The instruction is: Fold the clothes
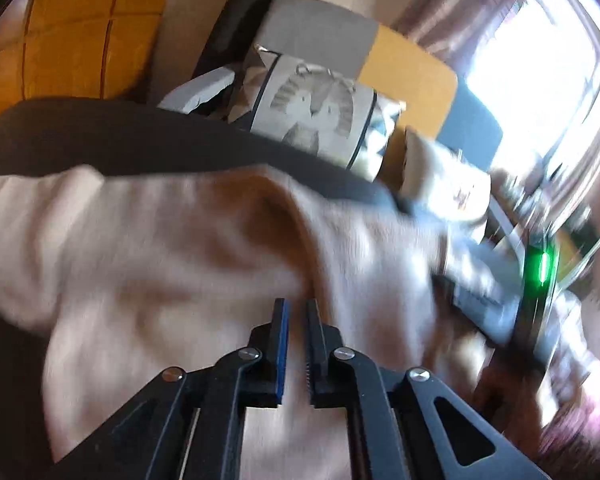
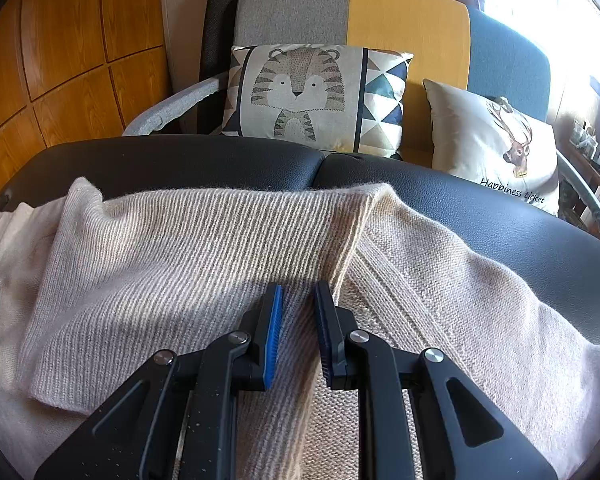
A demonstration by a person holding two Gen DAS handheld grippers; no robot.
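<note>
While your left view is smeared by motion, its nearest part is still readable: your left gripper (image 1: 297, 304) has a narrow gap between its jaws, and nothing is pinched there; the knit shows through behind the gap. Your right gripper (image 2: 298, 292) is sharp, tilted down over the beige sweater (image 2: 204, 240), jaws slightly apart with ribbed fabric visible through the gap. You cannot tell from this angle whether the pads press on any cloth.

That sweater lies spread across the black padded surface (image 2: 180, 160), a ribbed panel folded over on your left side and a plainer knit section running off the right edge of the right view. Its lower parts are hidden under both gripper bodies, and its left end is cut off by the lens rim.

Beyond the black surface you see a tiger cushion (image 2: 300, 92) and a deer cushion (image 2: 496, 148) on a grey, yellow and blue sofa (image 2: 408, 28). In the left view, a green light (image 1: 543, 267) glows on a blurred dark object at right that you cannot identify. The bright window (image 1: 532, 80) washes out the far corner.
</note>
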